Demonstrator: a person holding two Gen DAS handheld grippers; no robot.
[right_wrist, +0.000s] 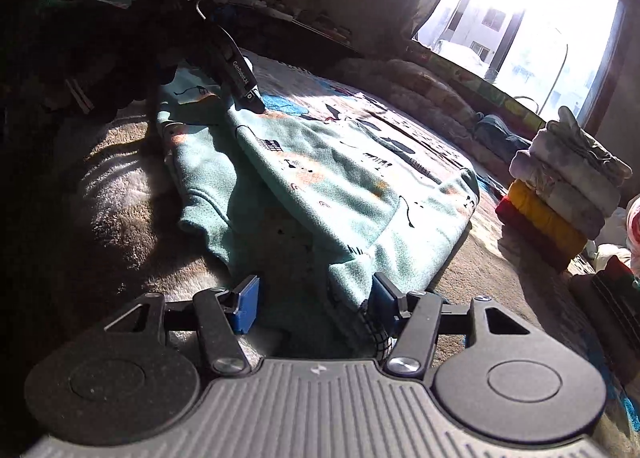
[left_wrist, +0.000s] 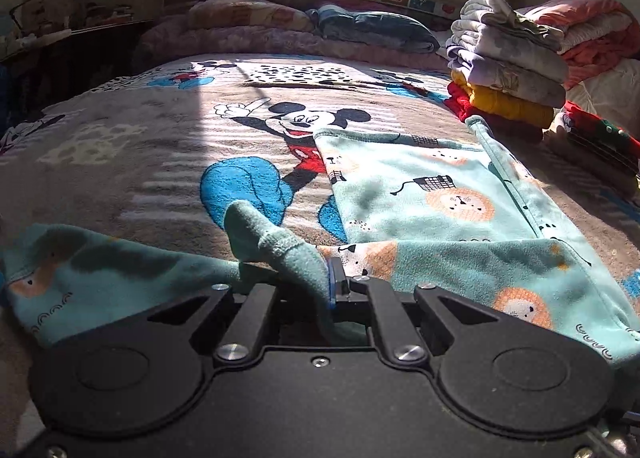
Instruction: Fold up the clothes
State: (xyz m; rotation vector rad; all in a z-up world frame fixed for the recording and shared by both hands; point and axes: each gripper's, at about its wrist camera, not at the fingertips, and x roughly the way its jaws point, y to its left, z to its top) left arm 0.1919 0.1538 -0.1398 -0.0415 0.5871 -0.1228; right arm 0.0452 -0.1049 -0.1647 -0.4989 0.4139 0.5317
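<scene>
My left tool [left_wrist: 338, 290] is clamped tight on a fold of the teal garment [left_wrist: 440, 194] spread across the bed [left_wrist: 120, 146], while my right tool [right_wrist: 314, 304] gapes wide with the garment's edge lying loose between its fingers.

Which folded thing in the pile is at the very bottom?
The red garment is at the bottom of the folded stack. The yellow one sits right on it, with pale lilac and white ones higher up.
</scene>
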